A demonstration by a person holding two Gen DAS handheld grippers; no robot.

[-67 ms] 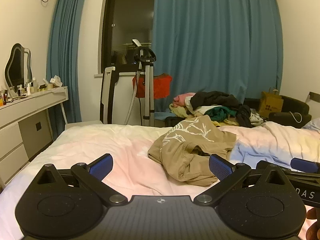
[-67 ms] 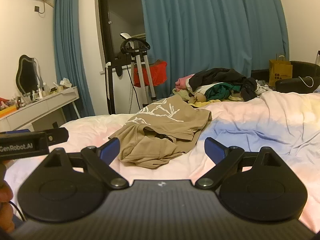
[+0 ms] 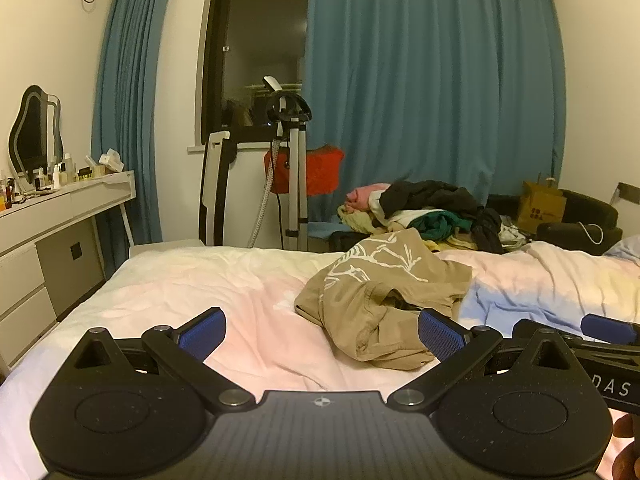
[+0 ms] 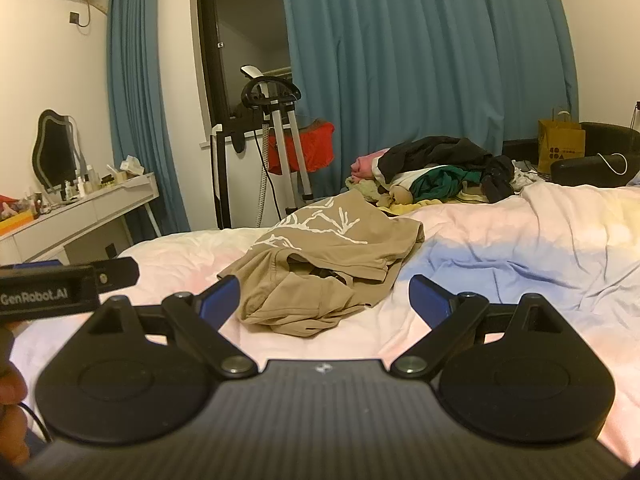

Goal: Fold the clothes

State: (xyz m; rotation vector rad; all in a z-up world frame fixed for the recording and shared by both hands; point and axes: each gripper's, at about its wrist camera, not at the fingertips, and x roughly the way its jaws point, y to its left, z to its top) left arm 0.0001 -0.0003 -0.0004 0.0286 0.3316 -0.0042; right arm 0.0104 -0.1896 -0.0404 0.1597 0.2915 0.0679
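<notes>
Right wrist view: the tan shirt [image 4: 320,264] lies crumpled on the bed [image 4: 520,240], at about twelve o'clock from the right gripper [image 4: 322,300], whose blue pads stand wide apart with nothing between them. In the left wrist view the same shirt [image 3: 384,296] sits near one o'clock, and the left gripper [image 3: 320,330] is likewise spread wide and holds nothing.

The shirt looks like soft, light jersey: it should drape and sag instead of holding a shape, and the loose sheet under it may bunch if dragged. I judge a pinch on a single layer at an edge best, such as the ribbed neck opening [image 4: 316,268] or a hem corner; which fold at the near end is hem or sleeve is hard to tell from here.

A heap of mixed clothes [image 4: 436,168] lies beyond it, at the bed's far edge.
</notes>
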